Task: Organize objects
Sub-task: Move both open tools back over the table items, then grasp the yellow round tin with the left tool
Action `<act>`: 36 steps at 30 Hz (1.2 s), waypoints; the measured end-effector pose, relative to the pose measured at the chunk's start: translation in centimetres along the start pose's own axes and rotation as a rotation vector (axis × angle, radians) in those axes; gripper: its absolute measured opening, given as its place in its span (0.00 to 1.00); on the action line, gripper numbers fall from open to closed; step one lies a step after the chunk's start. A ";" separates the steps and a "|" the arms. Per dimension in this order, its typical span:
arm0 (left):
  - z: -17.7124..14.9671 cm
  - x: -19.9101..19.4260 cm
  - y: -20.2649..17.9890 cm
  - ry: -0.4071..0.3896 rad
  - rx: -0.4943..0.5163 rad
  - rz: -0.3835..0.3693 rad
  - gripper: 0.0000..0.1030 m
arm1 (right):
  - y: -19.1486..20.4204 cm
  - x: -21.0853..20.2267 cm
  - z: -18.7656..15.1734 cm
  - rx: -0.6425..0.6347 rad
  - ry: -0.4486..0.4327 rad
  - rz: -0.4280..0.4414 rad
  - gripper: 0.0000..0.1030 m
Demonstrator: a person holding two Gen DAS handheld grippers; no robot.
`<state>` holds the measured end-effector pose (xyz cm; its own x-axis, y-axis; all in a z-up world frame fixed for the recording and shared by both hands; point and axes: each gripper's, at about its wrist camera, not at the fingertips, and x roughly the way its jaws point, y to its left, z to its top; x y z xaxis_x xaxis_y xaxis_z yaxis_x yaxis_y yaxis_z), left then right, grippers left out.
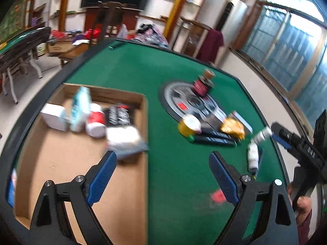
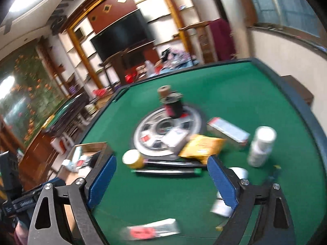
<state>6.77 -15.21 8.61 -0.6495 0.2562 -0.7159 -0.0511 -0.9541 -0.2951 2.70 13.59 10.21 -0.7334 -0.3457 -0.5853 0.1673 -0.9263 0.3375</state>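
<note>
Hovering over the green worktop (image 1: 179,175), both claws gape wide with nothing between the pads. Left claw (image 1: 162,175) sits above the right wall of the cardboard box (image 1: 61,163), where a white bottle with a red label (image 1: 95,122) lies on its side. Right claw (image 2: 161,178) faces two dark pens (image 2: 169,167) lying crosswise, beside a yellow pouch (image 2: 201,147) and an upright white bottle (image 2: 260,147). Labels too blurred to read.

Pretty cluttered living room: big dark TV (image 2: 120,38) at 12 o'clock between wood-trimmed shelves (image 2: 163,6), barred windows (image 1: 290,47) around 2, flower mural (image 2: 26,85) at 9.
</note>
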 end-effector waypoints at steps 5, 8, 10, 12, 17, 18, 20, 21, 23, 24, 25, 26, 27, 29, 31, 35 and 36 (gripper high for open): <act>-1.4 1.8 -3.3 0.051 0.061 0.000 0.88 | -4.4 -1.6 -0.3 0.055 -0.064 -0.055 0.91; -0.8 2.4 -4.5 0.030 0.090 0.044 0.88 | -7.3 -2.1 0.1 0.113 -0.093 -0.078 0.91; 0.1 2.8 -5.1 0.001 0.107 0.075 0.88 | -8.9 -2.1 0.4 0.138 -0.118 -0.108 0.91; 1.2 3.6 -5.8 -0.025 0.130 0.115 0.88 | -10.5 -2.3 0.4 0.161 -0.140 -0.136 0.91; 3.3 7.4 -7.4 -0.005 0.171 0.166 0.88 | -14.4 -1.2 -0.6 0.262 -0.129 -0.167 0.91; 3.4 8.1 -7.7 -0.001 0.182 0.173 0.88 | -15.0 -0.8 -0.4 0.288 -0.108 -0.159 0.91; 3.7 10.1 -8.4 0.004 0.215 0.188 0.88 | -15.7 -1.0 -0.4 0.316 -0.108 -0.135 0.91; 3.7 10.9 -8.6 0.008 0.226 0.194 0.88 | -15.8 -1.1 -0.4 0.313 -0.108 -0.141 0.91; 3.7 12.5 -8.8 0.022 0.237 0.192 0.88 | -15.7 -0.9 -0.4 0.313 -0.097 -0.132 0.92; 3.8 13.1 -8.8 0.030 0.239 0.192 0.87 | -15.7 -0.7 -0.4 0.314 -0.089 -0.124 0.92; 3.7 13.6 -8.9 0.033 0.241 0.191 0.80 | -15.6 -0.5 -0.4 0.311 -0.078 -0.121 0.92; 3.8 14.0 -9.0 0.033 0.243 0.187 0.76 | -15.4 -0.2 -0.4 0.306 -0.068 -0.120 0.92; 3.8 14.4 -9.1 0.036 0.245 0.185 0.67 | -15.3 -0.1 -0.4 0.302 -0.060 -0.115 0.91; 3.9 15.0 -9.1 0.046 0.245 0.179 0.55 | -15.1 0.2 -0.4 0.296 -0.057 -0.113 0.92; 4.0 15.3 -8.9 0.052 0.242 0.179 0.38 | -14.9 0.4 -0.4 0.289 -0.056 -0.114 0.92; 4.0 15.3 -8.5 0.050 0.222 0.162 0.38 | -14.9 0.8 -0.6 0.288 -0.045 -0.119 0.92; 4.1 15.4 -8.5 0.051 0.223 0.164 0.38 | -14.9 0.9 -0.7 0.291 -0.042 -0.116 0.92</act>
<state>-5.88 -3.81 2.69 -0.6244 0.0976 -0.7750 -0.1174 -0.9926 -0.0304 -0.02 26.96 4.14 -0.7640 -0.2278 -0.6036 -0.1107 -0.8755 0.4704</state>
